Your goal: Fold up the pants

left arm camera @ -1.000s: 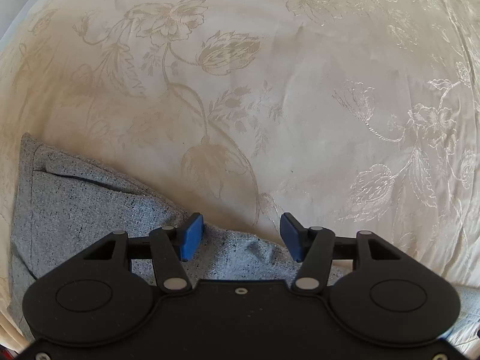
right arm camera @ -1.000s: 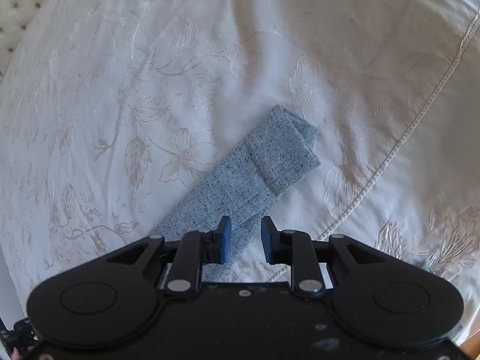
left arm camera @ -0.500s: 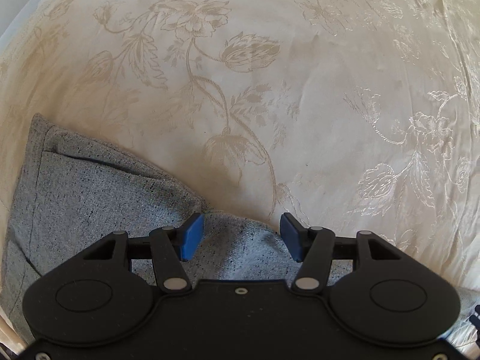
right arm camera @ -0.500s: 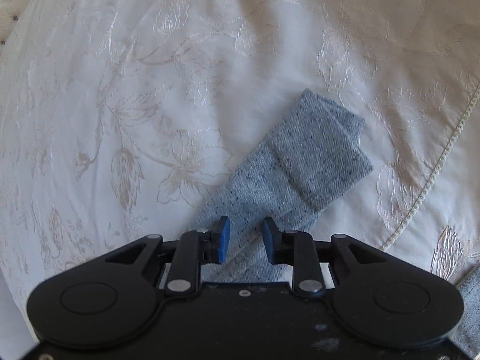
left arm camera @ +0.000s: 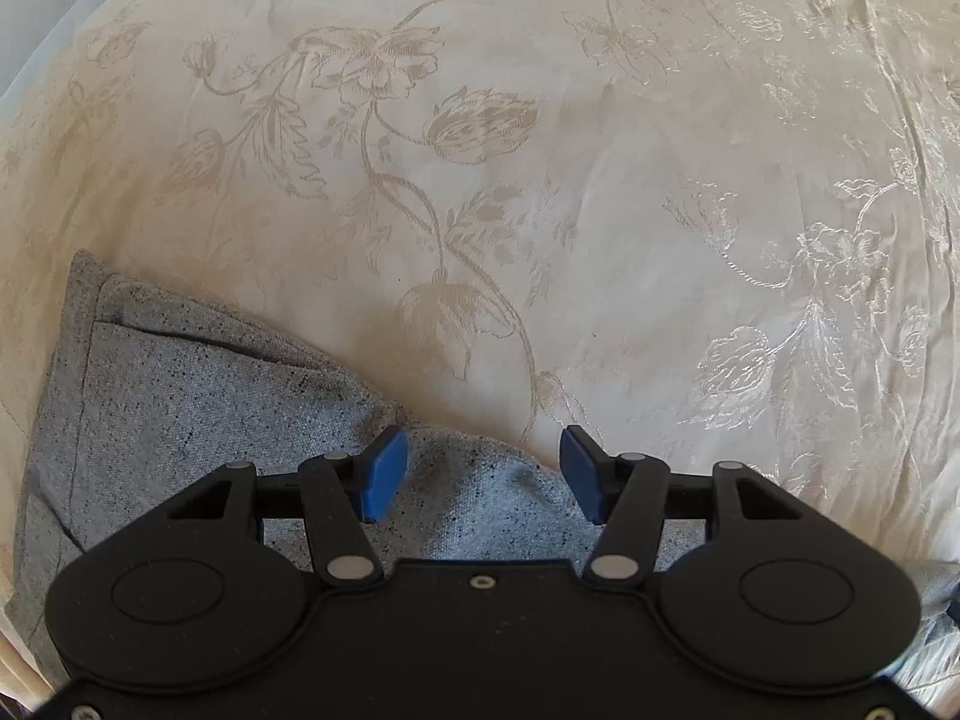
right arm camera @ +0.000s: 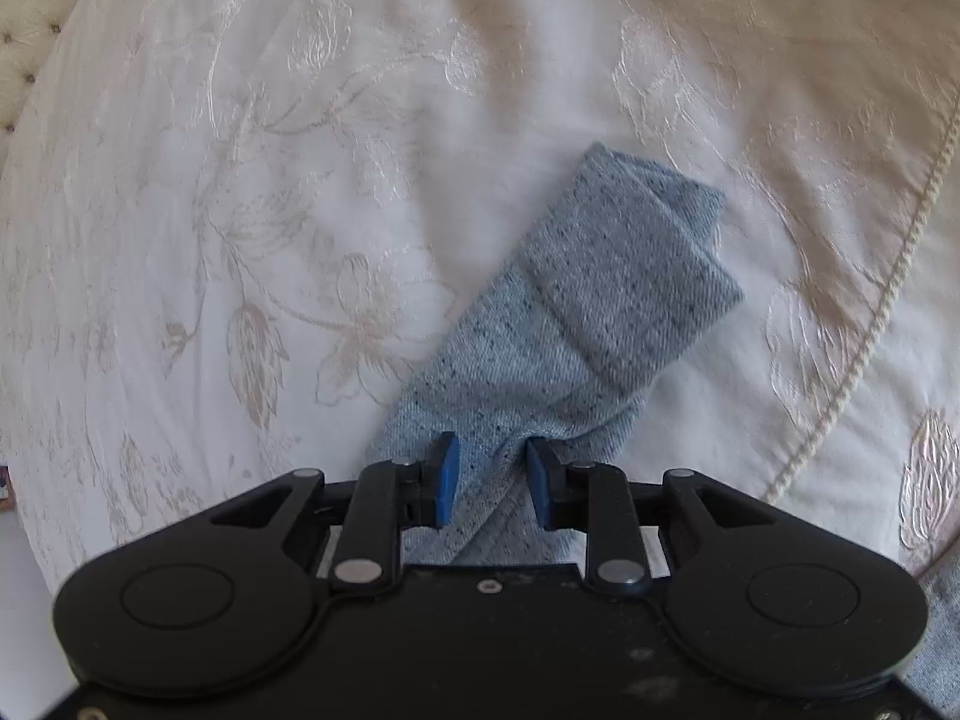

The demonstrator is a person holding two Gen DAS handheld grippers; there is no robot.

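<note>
Grey speckled pants lie on a cream bedspread. In the left wrist view their wide upper part [left arm camera: 198, 420] fills the lower left, with a seam near its left edge. My left gripper [left arm camera: 480, 474] is open over the pants' edge, with cloth between its blue fingertips [left arm camera: 381, 471]. In the right wrist view a pant leg [right arm camera: 606, 306] runs up and to the right, its cuffed end farthest away. My right gripper [right arm camera: 489, 480] is open, narrower than the left, with a raised fold of the leg between its jaws.
The cream bedspread [left arm camera: 600, 210] with a floral pattern covers everything around the pants. A corded seam [right arm camera: 870, 348] runs down the right side. A tufted headboard [right arm camera: 30, 12] shows at the top left. More grey cloth [right arm camera: 942, 630] shows at the lower right edge.
Both grippers have moved forward over the pants. The leg's end has shifted right and grown larger in the right wrist view, and cloth now bunches between the right jaws. Both stay open.
</note>
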